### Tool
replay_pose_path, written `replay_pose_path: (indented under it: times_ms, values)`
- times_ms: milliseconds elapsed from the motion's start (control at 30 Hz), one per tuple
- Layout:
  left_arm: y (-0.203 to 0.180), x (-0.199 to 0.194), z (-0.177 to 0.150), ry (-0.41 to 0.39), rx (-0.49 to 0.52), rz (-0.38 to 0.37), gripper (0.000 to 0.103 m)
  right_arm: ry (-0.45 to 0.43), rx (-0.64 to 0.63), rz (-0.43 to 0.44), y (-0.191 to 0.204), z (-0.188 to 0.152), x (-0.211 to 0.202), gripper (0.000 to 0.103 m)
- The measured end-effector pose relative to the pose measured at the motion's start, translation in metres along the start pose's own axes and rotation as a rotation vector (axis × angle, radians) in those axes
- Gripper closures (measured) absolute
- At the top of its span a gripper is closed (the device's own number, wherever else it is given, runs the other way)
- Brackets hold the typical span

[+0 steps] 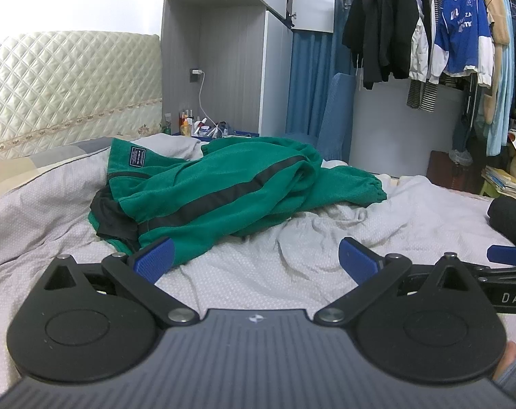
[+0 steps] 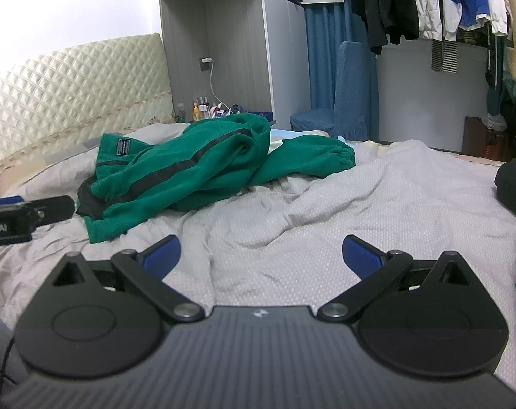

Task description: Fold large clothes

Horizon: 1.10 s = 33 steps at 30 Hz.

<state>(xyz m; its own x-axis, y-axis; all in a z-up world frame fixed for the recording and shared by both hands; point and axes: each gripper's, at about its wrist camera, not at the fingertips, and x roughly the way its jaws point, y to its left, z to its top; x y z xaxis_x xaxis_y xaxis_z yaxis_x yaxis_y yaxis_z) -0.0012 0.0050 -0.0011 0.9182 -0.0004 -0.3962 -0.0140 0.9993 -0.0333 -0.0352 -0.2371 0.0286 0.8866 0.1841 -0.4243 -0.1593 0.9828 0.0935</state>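
Far left, a cream quilted padded headboard (image 1: 70, 85) stands behind the bed. A pale grey dotted rumpled bedsheet (image 1: 258, 272) covers the mattress.

Left of centre on the sheet lies a crumpled green fleece garment with black stripes (image 1: 223, 187), bunched in a heap, unfolded. A small dark rectangular label patch (image 1: 138, 157) shows near its upper left edge; one elastic-cuffed end (image 1: 370, 185) trails out to the right. In the right wrist view the same garment (image 2: 189, 170) sits left of centre, well ahead of the tool.

Left gripper (image 1: 256, 260): jaws spread wide, nothing between them, low over the sheet. Its left blue pad (image 1: 154, 262) overlaps the near hem of the green garment in view; whether they touch, I cannot tell.

Right gripper (image 2: 261, 257): jaws spread wide, empty, over bare sheet, apart from the garment. It shows at the right edge of the left wrist view, just beside the left one.

Behind centre, a grey wardrobe niche (image 1: 223, 68) holds a wall plug with white cable (image 1: 200, 85) and small bottles (image 1: 189, 124). Further right, a blue curtain (image 1: 309, 85), then a rail of hanging clothes including a blue and white jersey (image 1: 462, 41).
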Motion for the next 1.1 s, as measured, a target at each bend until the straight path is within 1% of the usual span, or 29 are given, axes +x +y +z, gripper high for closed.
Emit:
replay_pose_path:
  times_ms: [1100]
  values:
    - [0.002,-0.0051,0.0014,-0.013,-0.005,-0.002,0.0,0.005,0.001,-0.01,-0.0001,-0.0002,0.0014,0.0]
